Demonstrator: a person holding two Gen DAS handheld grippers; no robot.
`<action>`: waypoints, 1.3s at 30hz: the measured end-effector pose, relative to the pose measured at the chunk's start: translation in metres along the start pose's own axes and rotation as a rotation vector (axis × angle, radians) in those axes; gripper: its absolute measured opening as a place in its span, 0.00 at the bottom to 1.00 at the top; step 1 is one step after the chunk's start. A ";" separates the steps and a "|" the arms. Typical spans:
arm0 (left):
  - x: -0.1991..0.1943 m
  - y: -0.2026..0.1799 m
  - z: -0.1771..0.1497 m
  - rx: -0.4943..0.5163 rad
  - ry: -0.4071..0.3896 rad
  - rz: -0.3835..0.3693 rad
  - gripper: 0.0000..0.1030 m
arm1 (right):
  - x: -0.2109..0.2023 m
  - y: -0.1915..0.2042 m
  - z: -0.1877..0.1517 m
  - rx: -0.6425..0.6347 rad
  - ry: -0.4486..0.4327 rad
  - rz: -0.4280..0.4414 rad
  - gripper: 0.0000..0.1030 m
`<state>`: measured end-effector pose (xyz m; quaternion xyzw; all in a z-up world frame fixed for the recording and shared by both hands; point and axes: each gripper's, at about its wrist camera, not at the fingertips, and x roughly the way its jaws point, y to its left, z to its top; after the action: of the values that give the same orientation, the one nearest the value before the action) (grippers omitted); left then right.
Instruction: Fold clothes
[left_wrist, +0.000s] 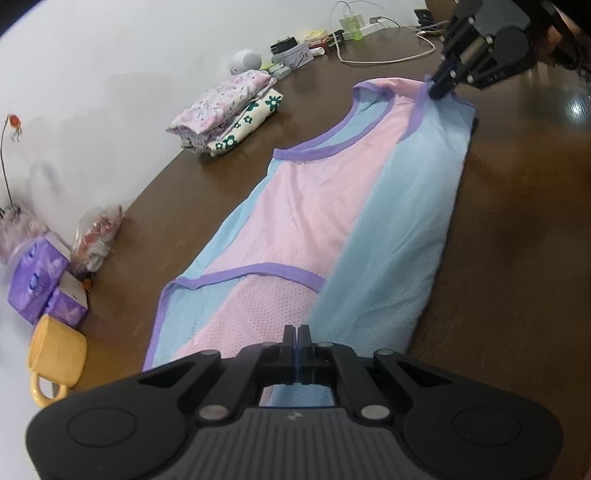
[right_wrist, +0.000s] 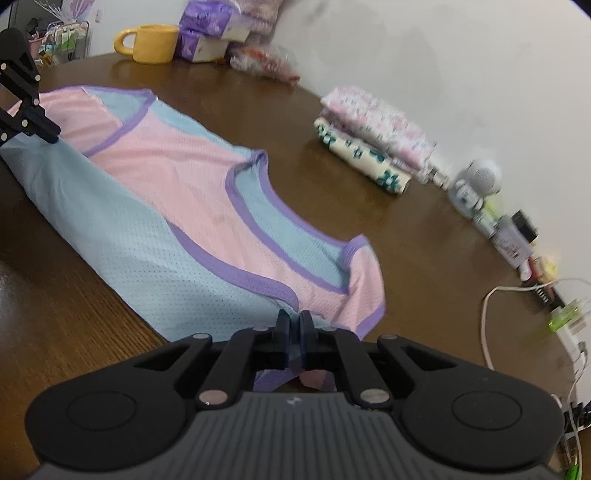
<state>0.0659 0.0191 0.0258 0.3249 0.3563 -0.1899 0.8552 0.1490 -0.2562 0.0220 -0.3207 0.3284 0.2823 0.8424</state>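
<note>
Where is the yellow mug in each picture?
Left wrist view: the yellow mug sits at the lower left edge, just below the purple tissue packs.
Right wrist view: the yellow mug stands at the top left, on the far side of the table, left of the purple tissue packs.
Shared landmark: the stack of folded floral clothes by the wall.

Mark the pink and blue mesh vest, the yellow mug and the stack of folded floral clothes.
pink and blue mesh vest (left_wrist: 332, 206), left wrist view, pink middle panel
yellow mug (right_wrist: 155, 42), right wrist view, side wall
stack of folded floral clothes (left_wrist: 229, 110), left wrist view, top piece
</note>
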 end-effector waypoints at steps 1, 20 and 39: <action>0.002 0.003 -0.001 -0.018 -0.007 0.000 0.04 | 0.004 -0.001 -0.001 0.011 0.008 0.002 0.05; -0.059 0.062 -0.083 -0.455 -0.030 -0.091 0.35 | -0.015 0.016 -0.008 0.259 -0.127 0.161 0.42; -0.021 0.082 -0.076 -0.450 -0.006 -0.093 0.07 | -0.003 0.021 -0.021 0.352 -0.099 0.118 0.46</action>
<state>0.0608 0.1324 0.0350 0.1087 0.4019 -0.1461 0.8974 0.1250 -0.2594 0.0049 -0.1345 0.3492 0.2847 0.8826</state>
